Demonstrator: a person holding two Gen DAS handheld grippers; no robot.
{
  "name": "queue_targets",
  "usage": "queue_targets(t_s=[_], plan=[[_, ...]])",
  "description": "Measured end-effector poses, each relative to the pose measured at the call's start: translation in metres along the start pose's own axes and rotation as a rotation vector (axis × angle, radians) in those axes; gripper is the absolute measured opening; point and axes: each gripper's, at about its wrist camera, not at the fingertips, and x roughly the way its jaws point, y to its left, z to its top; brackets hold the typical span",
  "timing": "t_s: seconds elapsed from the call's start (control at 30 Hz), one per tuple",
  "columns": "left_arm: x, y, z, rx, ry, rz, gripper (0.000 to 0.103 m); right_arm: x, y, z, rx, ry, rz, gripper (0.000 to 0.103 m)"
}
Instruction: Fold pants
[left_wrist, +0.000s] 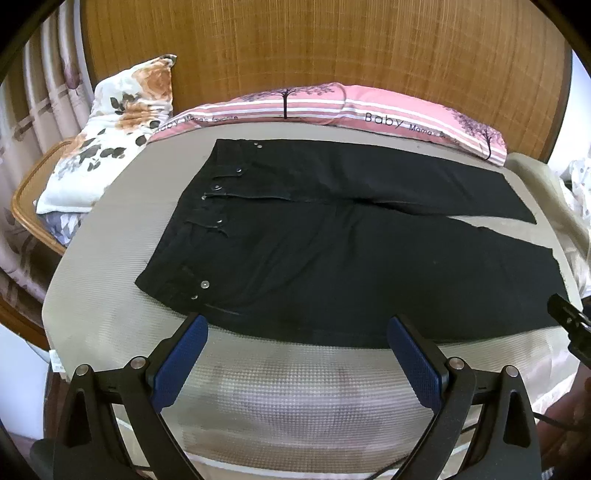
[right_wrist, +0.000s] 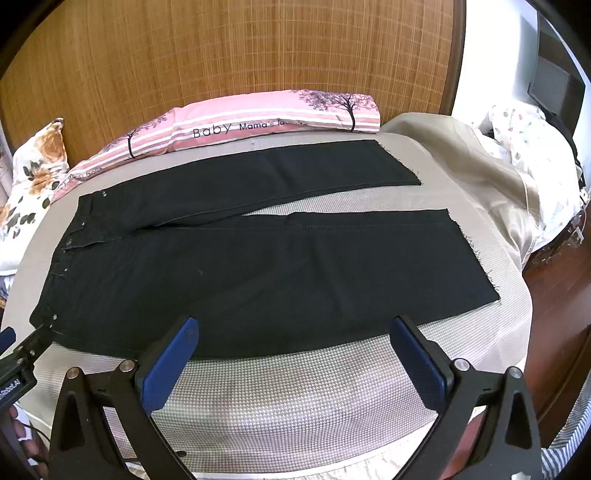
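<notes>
left claw spread as wide as can be, blue pads apart and gripping nothing, hanging just short of the near edge of the black pants, toward the waistband end. right claw likewise wide open and empty, poised at the same near edge of the pants, further along the closer leg. pants laid out flat and unfolded on the bed, front up, waistband with its metal buttons at the left end, both legs running to the right and parting into a narrow v, frayed hems at the far right. pink striped pillow just beyond the pants, against the woven wooden headboard. floral pillow beyond the waistband end of the pants, to the left. beige cover bunched up past the hems of the pants, on the right. tip of the left claw showing in the right wrist view, just beside the waistband corner of the pants.
</notes>
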Motion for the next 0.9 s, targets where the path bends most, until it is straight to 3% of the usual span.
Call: queue_targets(t_s=[0.9], plan=[[0.0027, -0.0037, 0.0055, 0.022, -0.002, 0.047, 0.097, 0.0065, 0.0035, 0.0020, -0.008, 0.014, 0.003, 0.103]])
